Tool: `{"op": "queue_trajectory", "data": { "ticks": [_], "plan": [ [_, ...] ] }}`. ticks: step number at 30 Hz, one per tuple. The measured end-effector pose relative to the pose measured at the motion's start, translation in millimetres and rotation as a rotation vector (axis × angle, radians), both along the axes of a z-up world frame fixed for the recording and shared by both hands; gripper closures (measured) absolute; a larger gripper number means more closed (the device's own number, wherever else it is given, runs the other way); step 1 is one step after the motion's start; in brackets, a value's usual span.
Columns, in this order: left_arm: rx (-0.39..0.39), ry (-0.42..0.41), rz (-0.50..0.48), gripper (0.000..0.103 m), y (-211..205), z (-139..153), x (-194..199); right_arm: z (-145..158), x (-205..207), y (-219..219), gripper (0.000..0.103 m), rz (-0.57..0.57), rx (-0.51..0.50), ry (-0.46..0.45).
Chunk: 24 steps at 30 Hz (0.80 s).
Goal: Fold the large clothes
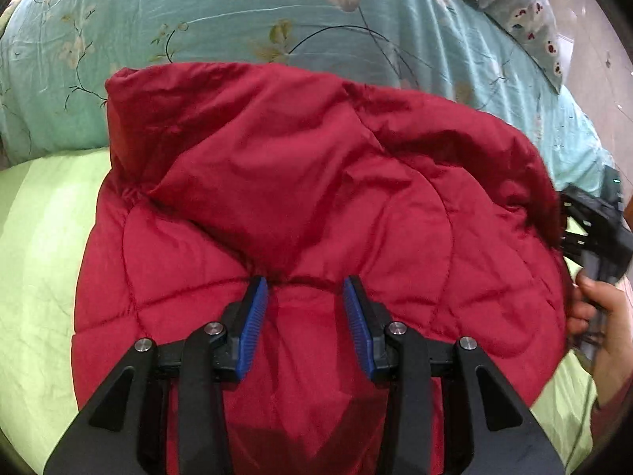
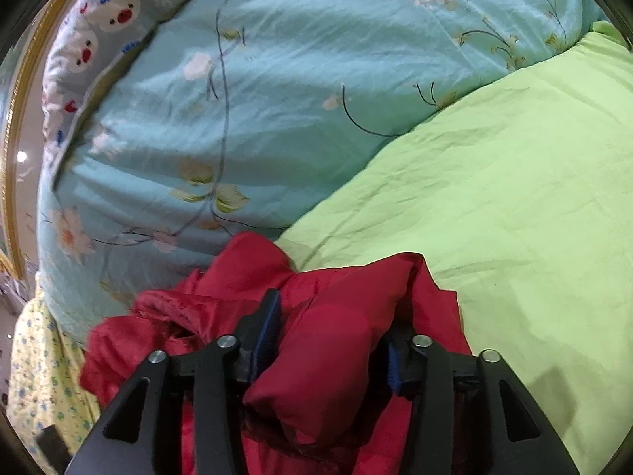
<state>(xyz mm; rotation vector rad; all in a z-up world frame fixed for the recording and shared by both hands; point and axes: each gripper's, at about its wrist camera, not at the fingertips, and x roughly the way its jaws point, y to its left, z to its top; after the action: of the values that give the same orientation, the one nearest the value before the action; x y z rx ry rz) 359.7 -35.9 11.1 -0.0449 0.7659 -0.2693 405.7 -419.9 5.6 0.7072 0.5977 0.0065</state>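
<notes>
Angling my left gripper (image 1: 304, 301) down over the red quilted jacket (image 1: 316, 206), jaws parted, empty; right gripper (image 2: 328, 336) jaws loosely straddle a jacket fold, green bedsheet (image 2: 514, 198) open beyond.

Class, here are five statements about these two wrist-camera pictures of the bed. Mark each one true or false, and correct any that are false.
1. The garment being folded is a blue denim jacket. False: it is a red quilted jacket.
2. The jacket lies on a light green sheet. True.
3. A fold of red fabric sits between the fingers of the right gripper. True.
4. The bedding behind the jacket is plain white. False: it is a turquoise quilt with a flower print.
5. The left gripper is clamped tight on the jacket. False: its jaws stand apart over the jacket, and the blue pads do not pinch it.
</notes>
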Motion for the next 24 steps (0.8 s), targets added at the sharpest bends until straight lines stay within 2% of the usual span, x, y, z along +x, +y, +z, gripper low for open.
{"op": "queue_trajectory", "data": {
  "ticks": [5, 9, 13, 16, 17, 19, 24],
  "plan": [
    [0.038, -0.012, 0.016, 0.064, -7, -5, 8, 15, -27, 1, 0.034, 0.008, 0.010, -0.049],
    [0.031, -0.002, 0.039, 0.064, -5, -8, 15, 24, -45, 17, 0.034, 0.066, -0.016, -0.079],
    [0.042, 0.007, 0.058, 0.064, -6, -9, 24, 24, -47, 63, 0.033, 0.213, -0.156, -0.052],
    [0.050, 0.020, 0.068, 0.064, -12, -10, 34, 18, -38, 105, 0.034, 0.317, -0.337, -0.009],
    [0.049, 0.025, 0.071, 0.064, -12, -11, 36, 15, -32, 115, 0.033, 0.336, -0.393, 0.015],
    [0.046, 0.033, 0.081, 0.064, -10, -13, 43, 5, -19, 121, 0.034, 0.331, -0.438, 0.063],
    [0.000, 0.042, 0.091, 0.064, -4, -19, 59, -16, 12, 101, 0.034, 0.261, -0.355, 0.102]
  ]
}}
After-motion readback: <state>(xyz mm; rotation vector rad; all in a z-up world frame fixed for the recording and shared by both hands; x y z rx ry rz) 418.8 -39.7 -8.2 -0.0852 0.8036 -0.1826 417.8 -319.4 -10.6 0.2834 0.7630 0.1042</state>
